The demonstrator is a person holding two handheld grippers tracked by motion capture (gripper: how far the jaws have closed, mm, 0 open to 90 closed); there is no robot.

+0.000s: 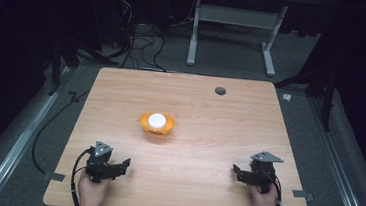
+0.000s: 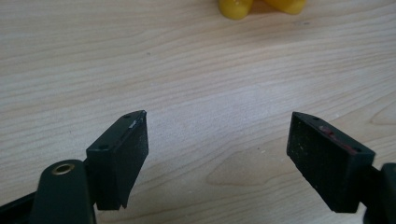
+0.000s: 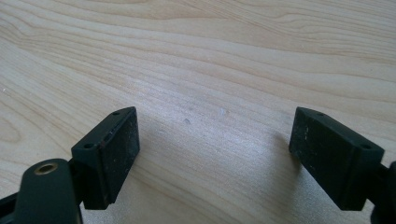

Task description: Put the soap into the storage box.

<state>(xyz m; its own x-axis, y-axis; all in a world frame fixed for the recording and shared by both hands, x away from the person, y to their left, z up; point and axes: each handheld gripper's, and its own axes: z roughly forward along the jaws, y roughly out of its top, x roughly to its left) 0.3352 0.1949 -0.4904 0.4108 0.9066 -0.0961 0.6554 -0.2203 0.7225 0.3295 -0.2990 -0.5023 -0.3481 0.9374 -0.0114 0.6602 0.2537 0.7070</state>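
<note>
Sitting near the middle of the wooden table point(image 1: 208, 135), an orange bowl point(image 1: 157, 124) holds a white ball point(image 1: 157, 119). At seven o'clock from it the left gripper point(image 1: 120, 165) rests, jaws wide and empty; at four o'clock the right gripper point(image 1: 237, 172), likewise.

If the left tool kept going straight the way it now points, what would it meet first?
Probably the yellow bowl holding a white object: the left tool, jaws open, has bare table ahead until then. Depth is uncertain.
</note>
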